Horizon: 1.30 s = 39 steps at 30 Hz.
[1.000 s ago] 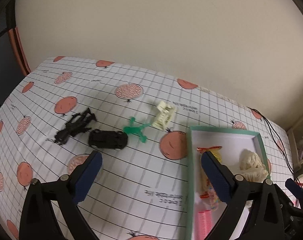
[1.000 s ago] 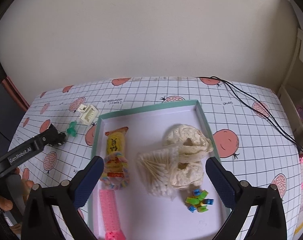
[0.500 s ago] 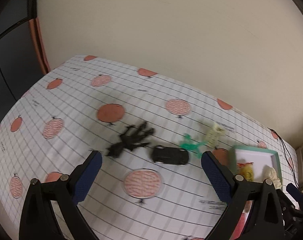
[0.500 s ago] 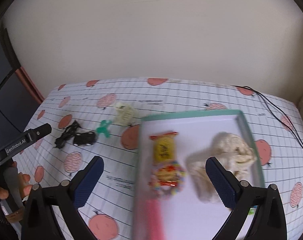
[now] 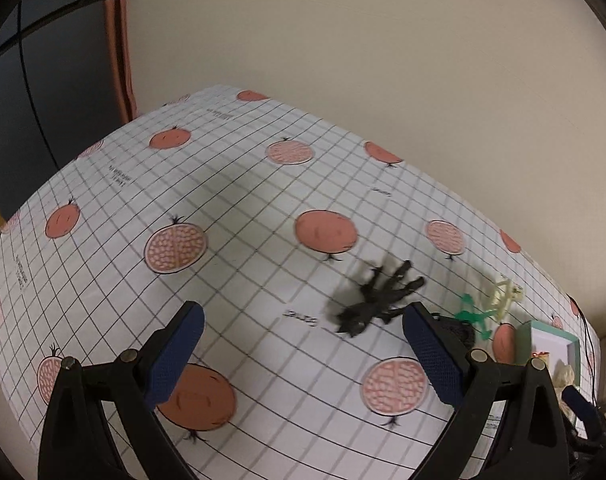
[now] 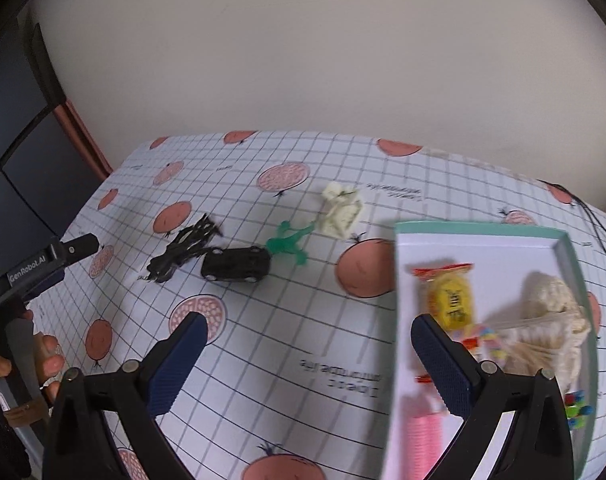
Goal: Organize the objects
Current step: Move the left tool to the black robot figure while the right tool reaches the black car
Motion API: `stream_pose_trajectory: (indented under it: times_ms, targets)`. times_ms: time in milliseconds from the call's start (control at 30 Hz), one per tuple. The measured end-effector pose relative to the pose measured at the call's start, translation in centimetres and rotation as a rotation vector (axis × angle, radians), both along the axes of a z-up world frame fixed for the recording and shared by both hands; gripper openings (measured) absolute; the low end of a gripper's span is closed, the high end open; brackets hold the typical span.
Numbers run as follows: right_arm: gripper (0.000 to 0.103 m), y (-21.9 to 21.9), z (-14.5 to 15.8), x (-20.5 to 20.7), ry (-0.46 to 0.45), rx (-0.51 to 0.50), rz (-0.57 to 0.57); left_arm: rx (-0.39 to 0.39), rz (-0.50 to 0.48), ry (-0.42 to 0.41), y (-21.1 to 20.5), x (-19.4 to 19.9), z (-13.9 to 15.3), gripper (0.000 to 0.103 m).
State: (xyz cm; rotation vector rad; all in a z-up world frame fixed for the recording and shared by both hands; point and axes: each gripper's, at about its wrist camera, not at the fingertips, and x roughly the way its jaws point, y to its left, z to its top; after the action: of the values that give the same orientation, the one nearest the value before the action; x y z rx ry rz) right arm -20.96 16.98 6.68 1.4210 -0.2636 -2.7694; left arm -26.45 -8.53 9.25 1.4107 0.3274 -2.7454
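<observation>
Both grippers hang above a table covered with a grid cloth printed with red fruit.

Left gripper: jaws wide, nothing between the blue pads. It is over bare cloth, left of the loose items. In the right wrist view its body shows at the left edge, held by a hand.

Right gripper: jaws wide, nothing held. Its left pad is over the cloth; its right pad is over the left part of the tray.

Loose items on the cloth, in a row left of the tray:
- black spiky figure, leftmost, blurred in the left wrist view;
- black car, just right of the figure, touching or nearly touching it;
- green figure, just beside the car's right end;
- cream piece, behind and right of the green figure, touching its raised limb or nearly so.

Tray: teal rim, white floor, on the right side of the table. It holds a yellow packet, a cream lump, cotton swabs, a pink comb and small coloured clips. The contents are blurred.

A black cable runs over the table's far right corner.
</observation>
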Motion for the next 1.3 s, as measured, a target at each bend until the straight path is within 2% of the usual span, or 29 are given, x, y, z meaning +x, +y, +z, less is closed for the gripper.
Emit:
stream_pose_trajectory:
  times_ms: [233,633,800,1133,1300]
  targets:
    - [0.103,-2.1,-1.6,-0.9,-0.014,-0.01,0.019,0.051,0.006,-0.005,-1.3,-0.6,-1.4,0.1]
    - [0.103,-4.7,-3.6,-3.2,-0.007,0.021,0.053,0.111,-0.074,0.041,1.0,-2.3,-3.0,0.1]
    - [0.103,-6.0,-4.9,-4.7,-0.026,0.052,0.08,0.087,-0.102,0.015,2.2,-3.4,-4.1,0.1]
    - [0.103,-7.0,-6.2,-7.5,-0.042,0.091,0.098,0.096,-0.159,0.006,4.1,-4.7,-5.6,0.099]
    - [0.103,-7.0,-6.7,-8.3,-0.051,0.102,0.097,0.092,-0.175,-0.003,4.8,-5.1,-6.3,0.091]
